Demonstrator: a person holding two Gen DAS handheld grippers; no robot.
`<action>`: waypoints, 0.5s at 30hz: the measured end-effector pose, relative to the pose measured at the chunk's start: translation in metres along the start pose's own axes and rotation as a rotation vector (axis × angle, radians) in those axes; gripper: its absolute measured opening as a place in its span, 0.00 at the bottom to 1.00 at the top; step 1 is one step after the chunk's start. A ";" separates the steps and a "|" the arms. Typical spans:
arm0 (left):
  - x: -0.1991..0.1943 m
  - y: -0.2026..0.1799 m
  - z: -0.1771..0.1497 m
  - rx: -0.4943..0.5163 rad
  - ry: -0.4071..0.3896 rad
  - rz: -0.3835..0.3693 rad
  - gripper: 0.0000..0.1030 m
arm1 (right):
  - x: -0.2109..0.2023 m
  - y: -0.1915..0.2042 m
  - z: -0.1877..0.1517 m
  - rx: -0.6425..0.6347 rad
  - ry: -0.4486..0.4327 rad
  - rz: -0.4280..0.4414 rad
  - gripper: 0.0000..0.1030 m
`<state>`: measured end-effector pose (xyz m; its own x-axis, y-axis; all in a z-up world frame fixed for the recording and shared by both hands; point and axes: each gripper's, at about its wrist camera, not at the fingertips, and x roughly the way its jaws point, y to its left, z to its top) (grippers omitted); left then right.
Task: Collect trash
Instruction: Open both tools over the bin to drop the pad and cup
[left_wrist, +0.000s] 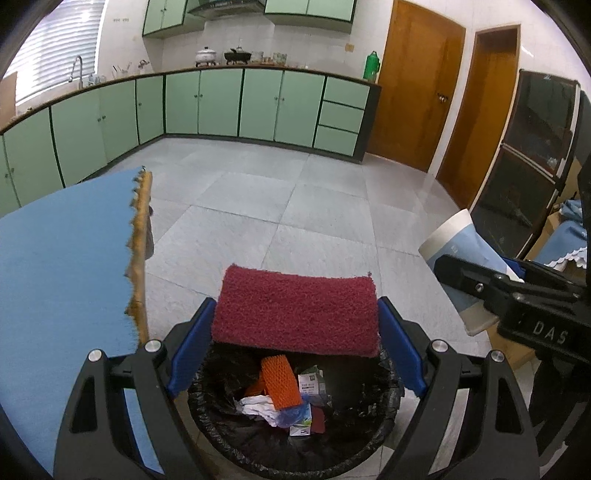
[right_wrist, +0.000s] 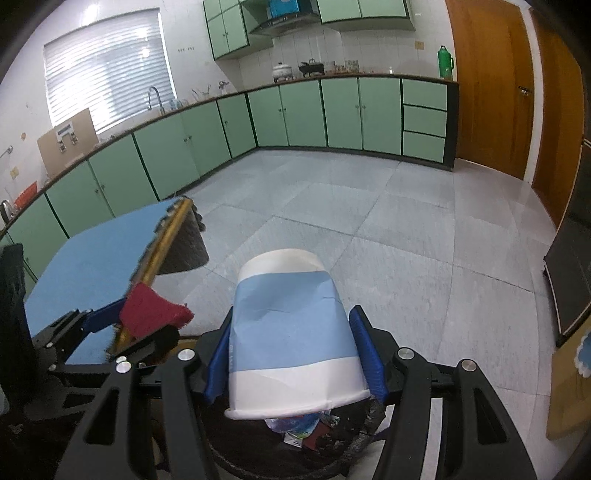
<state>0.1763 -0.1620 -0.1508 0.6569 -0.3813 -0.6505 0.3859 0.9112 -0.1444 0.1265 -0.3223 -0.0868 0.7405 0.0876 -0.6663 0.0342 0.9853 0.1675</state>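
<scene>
Landmark: trash bin (left_wrist: 384, 435), black-lined, on the floor. Left of bin: table (left_wrist: 55, 266) with blue cover.

Above the bin's opening: left gripper (left_wrist: 295, 343), jaws closed onto the ends of a red scouring pad (left_wrist: 295, 314), held flat over the bin.

Inside bin: orange mesh sleeve (left_wrist: 279, 380), white crumpled paper (left_wrist: 255, 404), small carton (left_wrist: 308, 382).

Right of the pad, over the bin's rim: right gripper (right_wrist: 295, 354), jaws pressed against both sides of a blue-and-white paper cup (right_wrist: 291, 332), its mouth tilted toward the bin.
</scene>
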 end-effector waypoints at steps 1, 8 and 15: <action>0.004 0.000 0.000 0.001 0.007 -0.002 0.80 | 0.004 -0.002 -0.001 0.002 0.007 -0.001 0.58; 0.011 0.006 0.001 -0.010 0.040 -0.035 0.81 | 0.032 -0.017 -0.005 0.006 0.047 -0.001 0.62; 0.007 0.009 0.005 -0.020 0.038 -0.052 0.82 | 0.036 -0.019 -0.008 0.020 0.052 0.003 0.75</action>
<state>0.1870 -0.1575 -0.1527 0.6113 -0.4222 -0.6694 0.4053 0.8935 -0.1934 0.1476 -0.3367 -0.1199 0.7051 0.0982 -0.7023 0.0459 0.9820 0.1834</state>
